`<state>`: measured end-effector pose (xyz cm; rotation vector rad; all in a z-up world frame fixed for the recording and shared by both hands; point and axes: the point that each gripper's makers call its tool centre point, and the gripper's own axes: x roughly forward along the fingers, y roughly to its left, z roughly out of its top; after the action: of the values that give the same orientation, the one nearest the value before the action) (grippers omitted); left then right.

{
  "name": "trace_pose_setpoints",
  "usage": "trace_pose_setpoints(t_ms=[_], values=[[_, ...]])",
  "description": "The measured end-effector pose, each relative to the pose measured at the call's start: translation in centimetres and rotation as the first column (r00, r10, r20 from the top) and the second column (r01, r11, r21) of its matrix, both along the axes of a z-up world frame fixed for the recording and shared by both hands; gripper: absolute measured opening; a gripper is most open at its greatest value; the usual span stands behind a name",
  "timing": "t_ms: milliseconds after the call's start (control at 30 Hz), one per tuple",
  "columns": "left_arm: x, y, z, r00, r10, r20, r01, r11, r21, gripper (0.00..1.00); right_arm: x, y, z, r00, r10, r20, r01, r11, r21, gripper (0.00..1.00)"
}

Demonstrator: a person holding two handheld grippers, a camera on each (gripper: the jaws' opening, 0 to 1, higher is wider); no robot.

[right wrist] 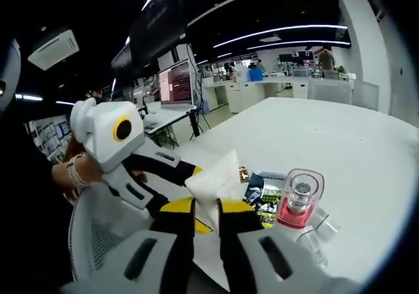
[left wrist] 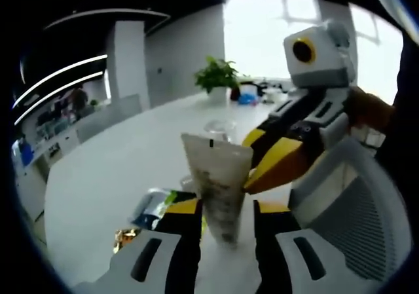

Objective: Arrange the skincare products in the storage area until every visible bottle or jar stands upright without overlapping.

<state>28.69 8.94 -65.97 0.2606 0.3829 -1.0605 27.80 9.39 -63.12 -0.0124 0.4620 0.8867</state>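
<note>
Your left gripper [left wrist: 226, 210] has its yellow-tipped jaws pressed against both sides of a white squeeze tube with dark printing [left wrist: 218, 184], pinching it near its lower end so the flat crimped edge stands above the jaws. Your right gripper [left wrist: 262, 163] reaches in from the right of the left gripper view and meets the same tube on its right edge. In the right gripper view, your right gripper [right wrist: 206, 210] has its jaws drawn close on the pale end of that white squeeze tube [right wrist: 216, 176], gripping it, with the left gripper [right wrist: 186, 169] coming in from the left and touching the tube's far side. Just right of your right jaws lies a flat dark sachet with green and white print [right wrist: 265, 199] on the white table [right wrist: 340, 143], and just beyond that stands a clear bottle with pink liquid and a clear cap [right wrist: 300, 199], upright. To the left of your left jaws, a shiny foil packet [left wrist: 152, 209] lies flat on the table [left wrist: 118, 169]. A clear bottle [left wrist: 219, 130] shows behind the tube's top edge.
</note>
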Motion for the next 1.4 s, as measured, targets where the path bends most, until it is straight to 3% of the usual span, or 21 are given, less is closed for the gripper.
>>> trace_pose_setpoints(t_ms=[567, 700, 1133, 1400], values=[[0.4, -0.5, -0.9, 0.999, -0.049, 0.011, 0.048, 0.998, 0.035, 0.18, 0.3, 0.5, 0.0, 1.0, 0.004, 0.002, -0.004, 1.0, 0.002, 0.11], [0.7, -0.3, -1.7, 0.996, -0.08, 0.03, 0.077, 0.992, 0.105, 0.14, 0.5, 0.3, -0.2, 1.0, 0.001, 0.004, -0.001, 1.0, -0.004, 0.11], [0.6, -0.6, -3.5, 0.985, -0.171, 0.034, 0.161, 0.967, 0.2, 0.16, 0.2, -2.6, -1.1, 0.997, -0.075, -0.017, 0.075, 0.997, -0.011, 0.13], [1.2, -0.4, -3.8, 0.976, -0.216, 0.027, 0.207, 0.958, 0.2, 0.17, -0.1, -4.3, -1.4, 0.993, -0.116, -0.03, 0.116, 0.993, -0.023, 0.15]])
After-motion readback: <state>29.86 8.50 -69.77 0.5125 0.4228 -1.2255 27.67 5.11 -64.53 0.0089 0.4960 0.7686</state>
